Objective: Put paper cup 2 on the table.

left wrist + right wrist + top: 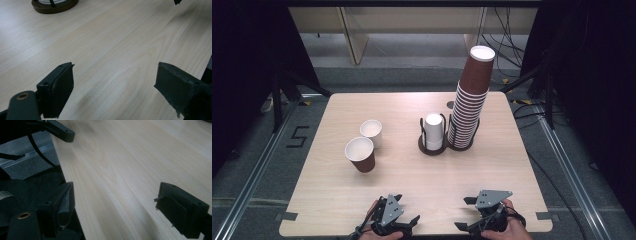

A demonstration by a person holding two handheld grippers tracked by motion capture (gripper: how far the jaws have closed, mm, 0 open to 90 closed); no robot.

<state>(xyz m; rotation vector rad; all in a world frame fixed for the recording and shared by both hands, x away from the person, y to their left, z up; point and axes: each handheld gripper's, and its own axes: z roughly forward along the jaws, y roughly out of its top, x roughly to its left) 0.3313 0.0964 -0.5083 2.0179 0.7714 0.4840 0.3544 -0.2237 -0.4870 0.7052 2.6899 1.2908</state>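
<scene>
A brown paper cup [360, 154] and a white cup [371, 132] stand upright, side by side, on the left of the wooden table [412, 170]. At the centre a dark wire holder [432, 144] carries upturned white cups [434, 129], its base [53, 5] reaching into the left gripper view. To its right leans a tall stack of brown cups [471, 97]. My left gripper [408, 209] [115, 75] and right gripper [460, 213] [115, 192] rest near the table's front edge, pointing toward each other. Both are open with bare wood between the jaws.
The table's front edge [67, 177] runs just left of the right gripper's jaws, with dark floor and a metal rail [25, 160] below. Black stands and cables [532, 107] flank the table. Bare wood lies between the grippers and the cups.
</scene>
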